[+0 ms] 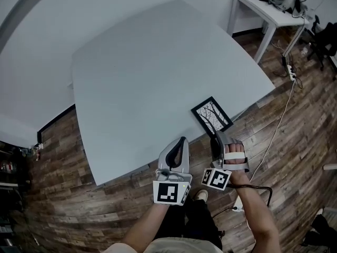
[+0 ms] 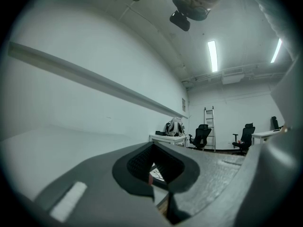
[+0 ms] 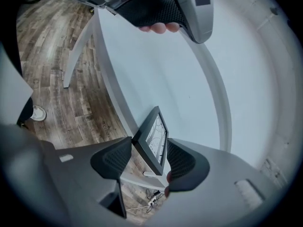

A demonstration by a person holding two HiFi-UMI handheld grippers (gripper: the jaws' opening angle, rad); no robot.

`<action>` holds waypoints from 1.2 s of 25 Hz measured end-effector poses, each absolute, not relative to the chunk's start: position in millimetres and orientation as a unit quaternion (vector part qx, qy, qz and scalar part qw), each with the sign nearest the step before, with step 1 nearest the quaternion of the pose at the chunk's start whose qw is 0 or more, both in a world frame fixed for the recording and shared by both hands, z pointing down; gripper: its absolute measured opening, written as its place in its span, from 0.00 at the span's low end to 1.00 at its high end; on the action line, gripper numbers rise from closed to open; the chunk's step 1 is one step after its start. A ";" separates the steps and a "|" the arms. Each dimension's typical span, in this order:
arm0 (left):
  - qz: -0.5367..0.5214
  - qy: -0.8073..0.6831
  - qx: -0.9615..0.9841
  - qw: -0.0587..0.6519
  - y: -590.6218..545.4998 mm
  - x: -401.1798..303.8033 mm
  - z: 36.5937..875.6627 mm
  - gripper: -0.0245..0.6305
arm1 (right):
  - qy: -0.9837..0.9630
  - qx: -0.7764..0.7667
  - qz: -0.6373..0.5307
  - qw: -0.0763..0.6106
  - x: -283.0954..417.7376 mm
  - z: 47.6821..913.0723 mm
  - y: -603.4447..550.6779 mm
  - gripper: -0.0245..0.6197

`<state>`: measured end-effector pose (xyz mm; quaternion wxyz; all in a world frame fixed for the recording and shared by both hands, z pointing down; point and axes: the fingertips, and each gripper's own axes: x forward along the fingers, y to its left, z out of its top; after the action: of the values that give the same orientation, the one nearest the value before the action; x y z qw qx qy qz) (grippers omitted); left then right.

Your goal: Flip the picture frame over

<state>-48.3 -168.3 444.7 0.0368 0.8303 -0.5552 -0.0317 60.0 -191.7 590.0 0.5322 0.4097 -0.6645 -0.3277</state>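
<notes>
A black picture frame (image 1: pixel 211 115) lies picture side up, showing a tree drawing, at the front right edge of the white table (image 1: pixel 147 78). My right gripper (image 1: pixel 216 139) is at the frame's near end. In the right gripper view the frame (image 3: pixel 154 136) stands between the two dark pads of the right gripper (image 3: pixel 149 157), whose jaws are open with gaps on both sides. My left gripper (image 1: pixel 182 141) hovers at the table's front edge, left of the frame, shut on nothing. Through the notch of the left gripper (image 2: pixel 156 171) a sliver of the frame (image 2: pixel 156 175) shows.
A second white table (image 1: pixel 263 9) with gear on it stands at the back right. A power strip (image 1: pixel 290 73) and its cable lie on the wood floor. Office chairs (image 2: pixel 201 135) and a ladder (image 2: pixel 209 126) stand far off.
</notes>
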 end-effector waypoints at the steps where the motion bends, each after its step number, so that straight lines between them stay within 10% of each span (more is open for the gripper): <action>1: -0.031 -0.554 0.831 0.035 -168.6 -49.0 442.2 0.04 | -0.669 0.411 -0.321 0.530 61.0 588.8 -189.9 0.44; 17: -0.031 -0.554 0.832 0.013 -166.3 -46.1 414.2 0.04 | -0.703 0.414 -0.241 0.526 73.5 601.2 -172.1 0.48; 30: -0.060 -0.552 0.832 -0.007 -172.7 -47.9 370.6 0.04 | -0.781 0.510 -0.071 0.354 76.5 500.9 -148.6 0.47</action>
<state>-47.9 -172.7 370.6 -0.0070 0.8317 -0.5520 -0.0603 76.5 -148.6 500.9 0.3544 0.5099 -0.7807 -0.0706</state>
